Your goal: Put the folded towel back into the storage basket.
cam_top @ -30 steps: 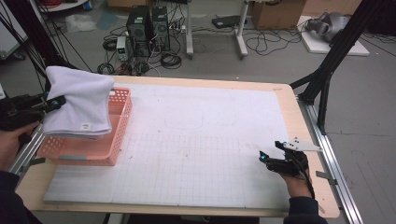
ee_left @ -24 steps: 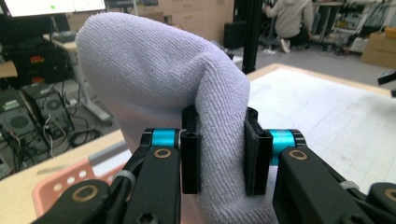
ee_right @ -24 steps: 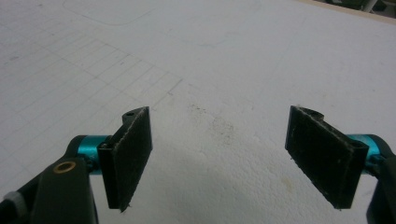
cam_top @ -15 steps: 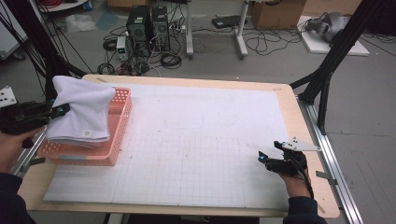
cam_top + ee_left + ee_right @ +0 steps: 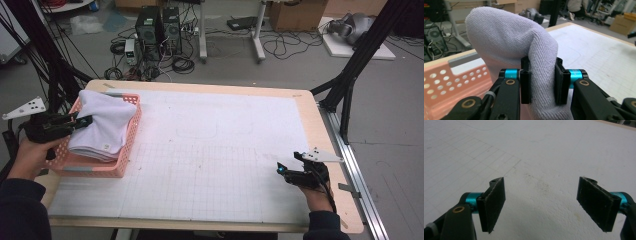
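A folded white towel [image 5: 105,124] lies in the pink perforated basket [image 5: 127,150] at the table's left edge. My left gripper [image 5: 82,121] is shut on the towel's near fold; in the left gripper view both black pads pinch the towel [image 5: 524,47] just above the basket wall [image 5: 451,80]. My right gripper [image 5: 281,169] rests low over the white grid mat [image 5: 215,150] near the front right corner. In the right gripper view that gripper [image 5: 541,205] is open, its pads wide apart over the bare mat [image 5: 544,152].
The table's wooden rim [image 5: 320,130] and a metal rail [image 5: 360,175] run along the right side. Black frame legs [image 5: 350,75] stand at the far right. Computer towers [image 5: 160,25] and cables sit on the floor behind the table.
My left gripper has come down with the towel, which has sunk from above the basket into it. The right gripper has stayed where it was.
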A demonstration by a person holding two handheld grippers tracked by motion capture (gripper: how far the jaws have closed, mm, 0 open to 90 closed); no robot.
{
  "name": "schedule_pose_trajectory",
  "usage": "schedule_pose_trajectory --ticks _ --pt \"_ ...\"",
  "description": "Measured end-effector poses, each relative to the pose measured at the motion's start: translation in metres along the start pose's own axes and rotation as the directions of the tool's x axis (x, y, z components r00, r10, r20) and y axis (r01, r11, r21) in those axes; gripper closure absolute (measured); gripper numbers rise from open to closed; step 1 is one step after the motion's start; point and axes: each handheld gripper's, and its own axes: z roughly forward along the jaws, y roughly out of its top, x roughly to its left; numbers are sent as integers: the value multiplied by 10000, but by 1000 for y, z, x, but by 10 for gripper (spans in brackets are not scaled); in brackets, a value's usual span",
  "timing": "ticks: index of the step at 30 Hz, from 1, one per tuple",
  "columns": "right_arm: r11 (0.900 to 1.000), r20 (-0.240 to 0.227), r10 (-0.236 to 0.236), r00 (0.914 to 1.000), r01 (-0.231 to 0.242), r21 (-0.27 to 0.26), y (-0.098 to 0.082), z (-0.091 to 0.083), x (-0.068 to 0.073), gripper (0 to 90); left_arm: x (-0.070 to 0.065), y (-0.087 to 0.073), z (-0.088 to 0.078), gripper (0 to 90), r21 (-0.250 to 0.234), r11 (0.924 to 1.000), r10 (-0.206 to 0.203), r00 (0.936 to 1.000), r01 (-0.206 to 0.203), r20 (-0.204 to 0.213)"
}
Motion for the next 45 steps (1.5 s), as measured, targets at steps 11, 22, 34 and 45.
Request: schedule_pose_trajectory --ticks 11,22,34,45 --pt "9999 -6 -30 10000 30 113 -1 1 0 218 14 -10 -3 718 1108 9937 -25 9927 160 -1208" --pt "9999 -17 -69 10000 69 120 0 3 1 218 7 -8 5 718 660 9978 -92 9995 112 -310" --pt "9999 -16 -104 9999 104 128 -1 3 1 218 15 -14 20 653 2869 9563 245 9623 565 -2709" --pt "9998 -36 -112 9999 112 159 0 3 2 218 5 2 10 365 2010 9768 262 8889 746 -4574"
